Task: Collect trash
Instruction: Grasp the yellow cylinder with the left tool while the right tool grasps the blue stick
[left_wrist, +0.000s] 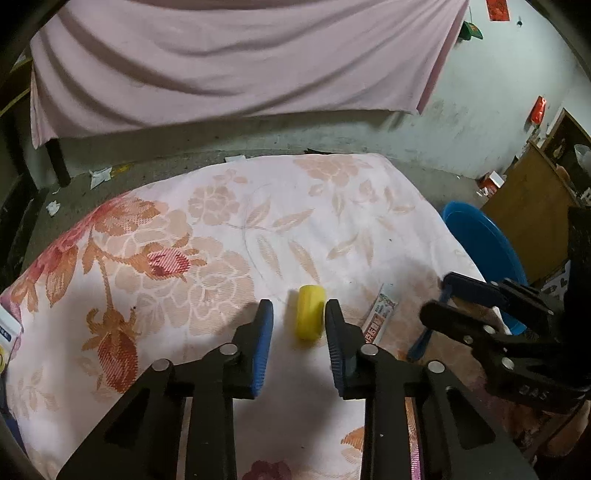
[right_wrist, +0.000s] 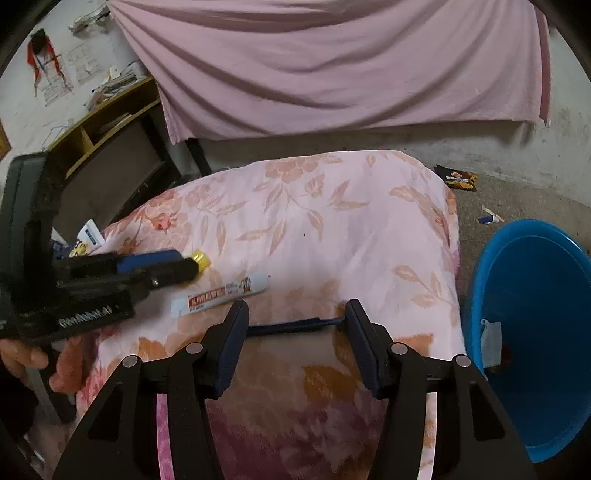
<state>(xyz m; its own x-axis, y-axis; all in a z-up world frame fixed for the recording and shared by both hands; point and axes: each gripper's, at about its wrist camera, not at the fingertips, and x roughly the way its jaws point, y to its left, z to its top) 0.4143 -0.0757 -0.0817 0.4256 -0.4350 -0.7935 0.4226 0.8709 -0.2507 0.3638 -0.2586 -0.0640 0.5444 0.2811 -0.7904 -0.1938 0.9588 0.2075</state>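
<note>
Both tools were matte black plastic. The left gripper (left_wrist: 299, 314) carried bright blue ribbed pads on angular fingers (left_wrist: 264, 332) pinned by round silver rivets. The right gripper (right_wrist: 295, 314) wore darker navy pads. The left gripper's body showed embossed white lettering at nine o'clock in the right wrist view

A yellow cap (left_wrist: 310, 312) stands on edge on the floral cloth; a white tube (right_wrist: 221, 291) lies flat at its three o'clock.
</note>
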